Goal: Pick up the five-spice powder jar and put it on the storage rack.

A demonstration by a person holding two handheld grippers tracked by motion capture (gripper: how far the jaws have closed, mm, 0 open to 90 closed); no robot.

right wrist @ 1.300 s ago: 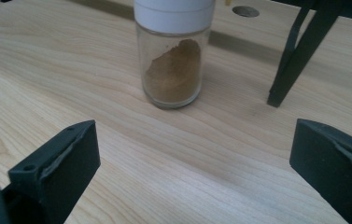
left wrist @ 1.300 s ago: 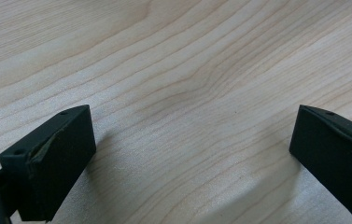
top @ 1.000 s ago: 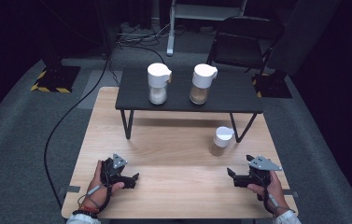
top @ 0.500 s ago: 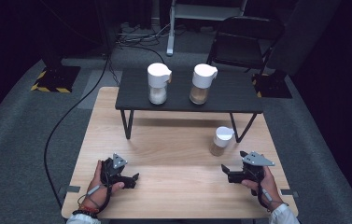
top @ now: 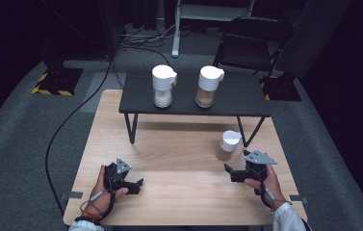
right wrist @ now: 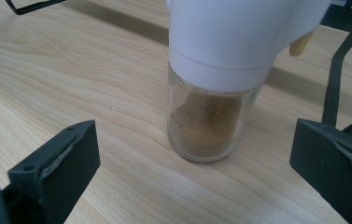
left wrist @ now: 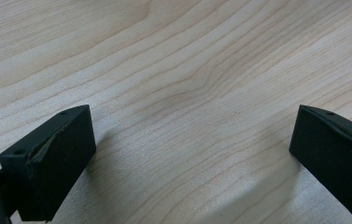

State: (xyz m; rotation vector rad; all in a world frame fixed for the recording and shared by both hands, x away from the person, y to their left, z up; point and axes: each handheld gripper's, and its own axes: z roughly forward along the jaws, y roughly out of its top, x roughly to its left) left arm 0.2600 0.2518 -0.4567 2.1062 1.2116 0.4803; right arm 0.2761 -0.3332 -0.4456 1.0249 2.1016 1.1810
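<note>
at lower right of the high view, the right gripper (top: 229, 172) points at a small glass jar (top: 228, 145) with a white plastic cap, standing on the pale wooden table (top: 179, 144) right of centre; its jaws are spread wide and hold nothing. in the right gripper view the jar (right wrist: 209, 116) stands upright between and just beyond the black, blocky jaws, untouched, its clear round wall showing a fine brown powder. the grasp looks about to begin, with everything after it left to do. at lower left the left gripper (top: 137, 185) rests low over bare, smooth wood grain, equally wide open and empty. two taller white-capped jars (top: 162, 86) stand on a dark, matte raised shelf (top: 246, 96) at upper centre.
</note>
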